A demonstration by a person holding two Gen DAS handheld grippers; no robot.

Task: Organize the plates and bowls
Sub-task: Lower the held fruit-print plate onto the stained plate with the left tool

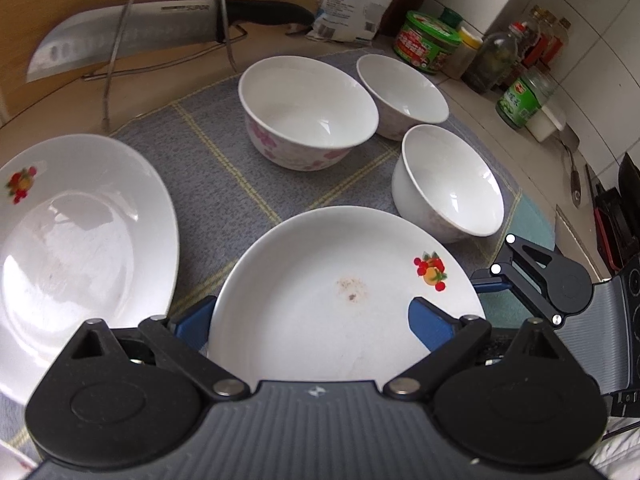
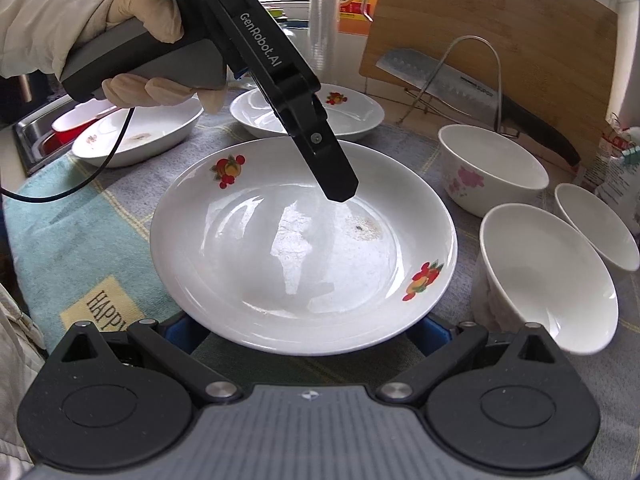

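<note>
Fruit-print plate (image 2: 280, 256) between right gripper (image 2: 308, 330) fingers, seemingly ungripped.

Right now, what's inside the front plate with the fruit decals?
The front plate holds no food or dish: just a brownish stain. The left claw hangs over it, hiding part of the far rim.

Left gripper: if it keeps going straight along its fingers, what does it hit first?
Most likely the plate. The left gripper is angled down over it, its open fingers straddling the near rim, so the plate's inner surface comes first. Exact contact depth is unclear.
</note>
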